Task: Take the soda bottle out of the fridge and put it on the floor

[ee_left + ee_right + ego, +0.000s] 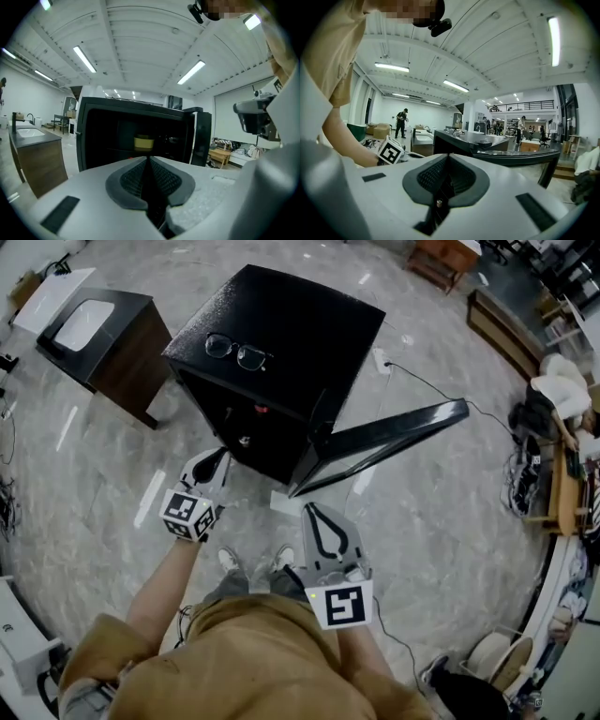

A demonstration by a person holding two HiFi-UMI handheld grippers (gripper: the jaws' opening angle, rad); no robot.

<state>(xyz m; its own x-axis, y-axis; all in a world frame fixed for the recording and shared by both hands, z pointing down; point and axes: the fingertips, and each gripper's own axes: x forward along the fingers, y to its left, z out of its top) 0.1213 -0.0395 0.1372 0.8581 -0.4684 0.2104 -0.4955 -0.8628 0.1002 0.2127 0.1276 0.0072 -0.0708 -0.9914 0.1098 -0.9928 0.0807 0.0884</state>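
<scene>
A black mini fridge (281,324) stands on the floor with its door (394,437) swung open to the right. Inside, a small red-topped item (261,411) shows in the head view, and the left gripper view shows a yellow item (144,142) on a shelf; I cannot tell whether either is the soda bottle. My left gripper (223,457) is shut and empty, just in front of the fridge's open left side, and its jaws (149,158) point into the dark interior. My right gripper (312,509) is shut and empty below the door's near edge, with its tips (447,155) together.
A pair of glasses (237,350) lies on the fridge top. A wooden cabinet with a sink (94,334) stands to the left. A cable (441,390) runs across the floor behind the door. A white sheet (284,502) lies by my feet (253,561).
</scene>
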